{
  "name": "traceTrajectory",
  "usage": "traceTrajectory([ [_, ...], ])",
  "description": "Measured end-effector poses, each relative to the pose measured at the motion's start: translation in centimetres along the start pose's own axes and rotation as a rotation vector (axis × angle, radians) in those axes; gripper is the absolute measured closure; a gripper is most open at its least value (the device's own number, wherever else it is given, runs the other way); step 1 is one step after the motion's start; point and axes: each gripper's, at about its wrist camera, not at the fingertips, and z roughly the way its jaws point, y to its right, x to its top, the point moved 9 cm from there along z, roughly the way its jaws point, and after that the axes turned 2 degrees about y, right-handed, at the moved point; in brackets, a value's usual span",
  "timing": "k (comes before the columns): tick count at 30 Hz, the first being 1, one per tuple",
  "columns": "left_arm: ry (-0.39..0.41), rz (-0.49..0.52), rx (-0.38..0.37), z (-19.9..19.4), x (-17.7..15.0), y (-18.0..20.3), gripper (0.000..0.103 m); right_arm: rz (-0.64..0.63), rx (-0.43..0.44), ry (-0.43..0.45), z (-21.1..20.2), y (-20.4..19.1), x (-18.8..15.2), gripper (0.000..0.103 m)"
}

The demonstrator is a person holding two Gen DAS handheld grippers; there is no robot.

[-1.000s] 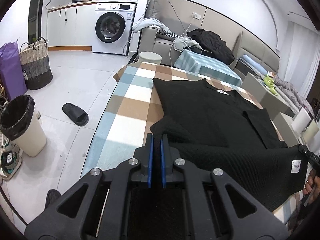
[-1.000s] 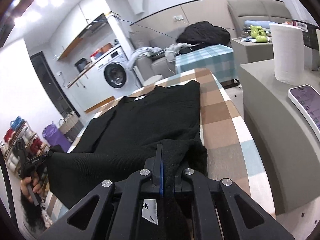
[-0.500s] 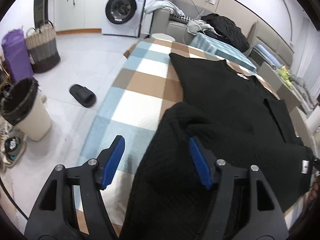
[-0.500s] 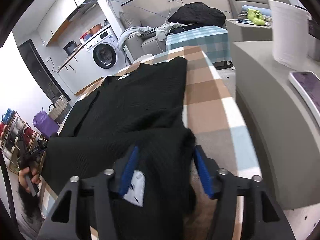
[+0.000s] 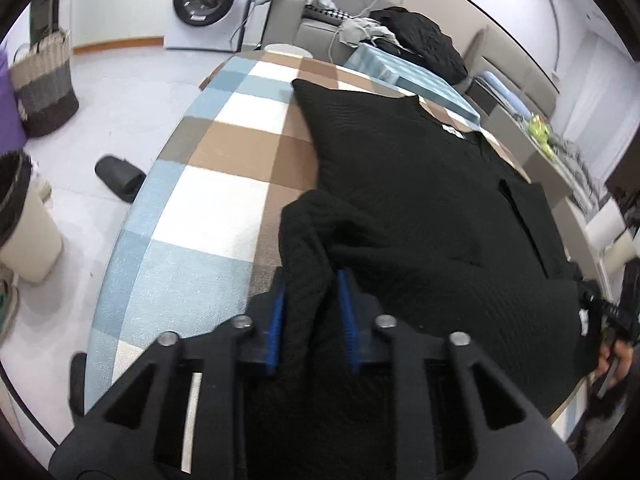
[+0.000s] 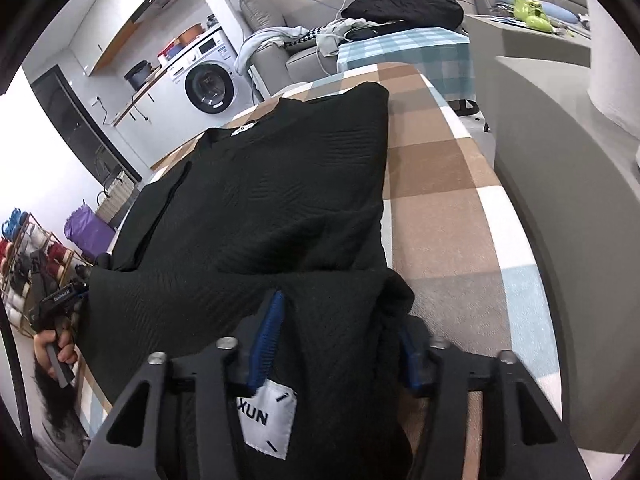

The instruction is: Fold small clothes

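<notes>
A black knit sweater [image 5: 420, 184] lies flat on the checked table [image 5: 224, 152], its near hem folded up onto the body. My left gripper [image 5: 310, 312] sits at the hem's left corner, its blue pads partly closed around a bunch of the black fabric. In the right wrist view the sweater [image 6: 288, 184] fills the middle, and my right gripper [image 6: 340, 340] stands wide open over the hem's right corner, with the cloth and a white label [image 6: 266, 420] between the fingers. Each view shows the other gripper at the sweater's far side.
The checked table [image 6: 440, 184] drops off to the floor on the left, where a black slipper [image 5: 120, 178], a bin [image 5: 20, 216] and a basket [image 5: 42, 88] stand. A grey counter [image 6: 560, 168] runs along the right side. A washing machine [image 5: 212, 0] and sofa lie beyond.
Both grippers were shut on the hem a second ago and opened wide after laying it down. The left gripper has since narrowed around a bunch of the fabric; the right stays open.
</notes>
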Motion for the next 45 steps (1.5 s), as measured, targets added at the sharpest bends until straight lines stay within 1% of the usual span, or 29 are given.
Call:
traceTrajectory([
  [3, 0.007, 0.037, 0.020, -0.2, -0.1, 0.6, 0.091, -0.032, -0.007, -0.002, 0.1, -0.4, -0.1, 0.073],
  [4, 0.008, 0.043, 0.024, -0.3, -0.2, 0.7, 0.091, -0.036, -0.005, -0.004, 0.0, -0.5, -0.3, 0.076],
  [7, 0.010, 0.049, 0.026, -0.8, -0.5, 0.7, 0.092, -0.060, -0.016, -0.006, 0.0, -0.6, -0.5, 0.078],
  [10, 0.010, 0.061, 0.033, -1.2, -0.8, 0.8, 0.093, -0.065, -0.015, -0.009, -0.1, -0.6, -0.7, 0.079],
  [17, 0.012, 0.081, 0.040, -3.0, -2.7, 0.6, 0.094, -0.088, -0.010, -0.023, -0.5, -0.9, -1.5, 0.079],
  [23, 0.023, 0.085, 0.049, -5.5, -5.3, 0.2, 0.094, -0.106, -0.006, -0.035, -1.1, -0.8, -2.2, 0.079],
  [28, 0.037, 0.095, 0.075, -8.2, -7.9, 0.0, 0.094, -0.125, 0.000, -0.039, -2.4, -1.0, -3.9, 0.079],
  [32, 0.043, 0.084, 0.065, -9.7, -9.2, -0.5, 0.094, -0.137, -0.009, -0.032, -3.4, -1.0, -5.0, 0.079],
  [34, 0.053, 0.075, 0.057, -10.5, -9.4, -0.7, 0.093, -0.112, -0.012, -0.013, -3.8, -0.5, -4.7, 0.074],
  [36, 0.053, 0.073, 0.068, -11.6, -9.9, -1.0, 0.080, -0.068, 0.002, -0.020, -3.7, -0.2, -4.2, 0.071],
  [37, 0.056, 0.073, 0.069, -12.1, -10.2, -1.1, 0.065, -0.053, 0.006, -0.021, -3.8, 0.0, -4.0, 0.067],
  [38, 0.066, 0.070, 0.067, -12.8, -10.4, -1.2, 0.053, -0.035, 0.007, -0.012, -4.2, 0.3, -3.9, 0.065],
  [39, 0.081, 0.067, 0.064, -13.5, -10.7, -1.3, 0.049, -0.029, 0.010, 0.002, -4.7, 0.5, -3.8, 0.060],
  [42, 0.072, 0.064, 0.067, -14.6, -11.9, -1.8, 0.048, -0.011, 0.021, 0.015, -6.2, 0.8, -4.6, 0.055],
  [45, 0.052, 0.069, 0.068, -15.0, -13.2, -2.1, 0.048, 0.008, 0.018, 0.024, -7.7, 1.5, -6.2, 0.054],
])
